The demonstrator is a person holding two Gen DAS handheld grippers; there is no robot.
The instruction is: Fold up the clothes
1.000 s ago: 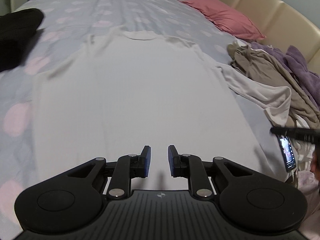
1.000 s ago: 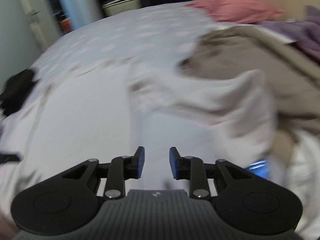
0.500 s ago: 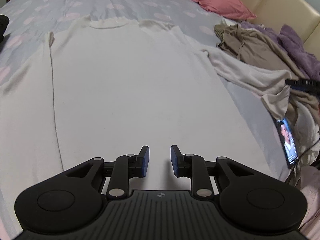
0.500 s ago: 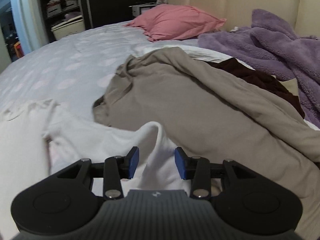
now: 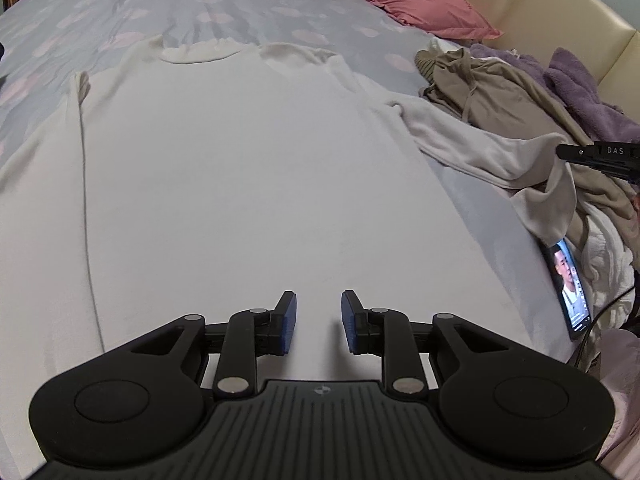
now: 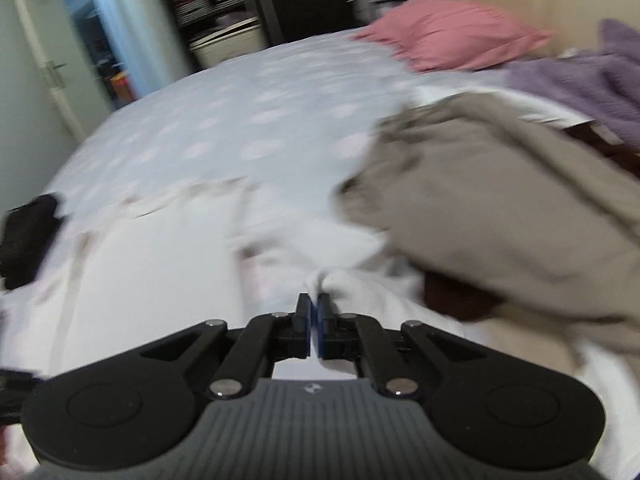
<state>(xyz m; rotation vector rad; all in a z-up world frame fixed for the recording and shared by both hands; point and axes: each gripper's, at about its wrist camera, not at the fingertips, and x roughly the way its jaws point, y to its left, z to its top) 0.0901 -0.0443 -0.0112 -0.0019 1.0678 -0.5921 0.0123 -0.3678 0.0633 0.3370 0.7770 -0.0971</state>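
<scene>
The cream sweater (image 5: 248, 184) is spread flat on the bed (image 5: 240, 4), unfolded; its sleeve (image 6: 352, 284) is pinched by the right claw (image 6: 314, 316), while the left claw (image 5: 317, 322) is spread and holds nothing.

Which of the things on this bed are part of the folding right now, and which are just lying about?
Part of the job:
- white top, spread flat
- its sleeve, pinched by the right gripper
- left gripper, open above the hem

Lying about:
- beige garment
- purple fleece
- pink pillow
- phone
</scene>
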